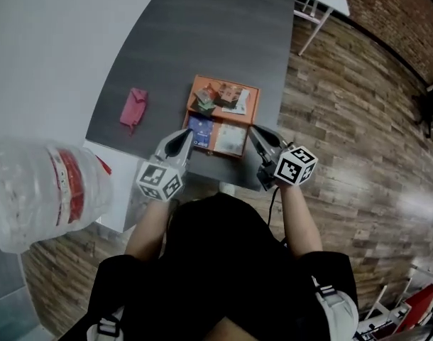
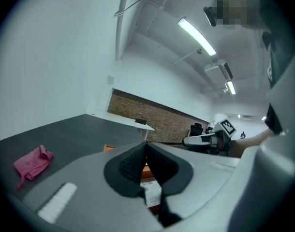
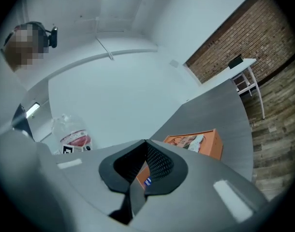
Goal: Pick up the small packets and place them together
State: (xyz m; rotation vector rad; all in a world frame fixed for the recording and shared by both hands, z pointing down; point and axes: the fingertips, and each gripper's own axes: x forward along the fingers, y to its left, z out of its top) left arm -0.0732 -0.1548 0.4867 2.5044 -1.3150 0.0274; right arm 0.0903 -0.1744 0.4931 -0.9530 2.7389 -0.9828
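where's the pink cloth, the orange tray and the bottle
pink cloth (image 1: 133,108), head view, middle of the fabric
orange tray (image 1: 223,82), head view, far rim
bottle (image 1: 39,190), head view, clear body left of the red label

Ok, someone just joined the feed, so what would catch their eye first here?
The orange tray of small packets in the middle of the dark grey table, with the left tool and right tool both shut at its near edge. Then the pink cloth lying to the tray's left, and a clear plastic bottle looming large at the head view's left edge.
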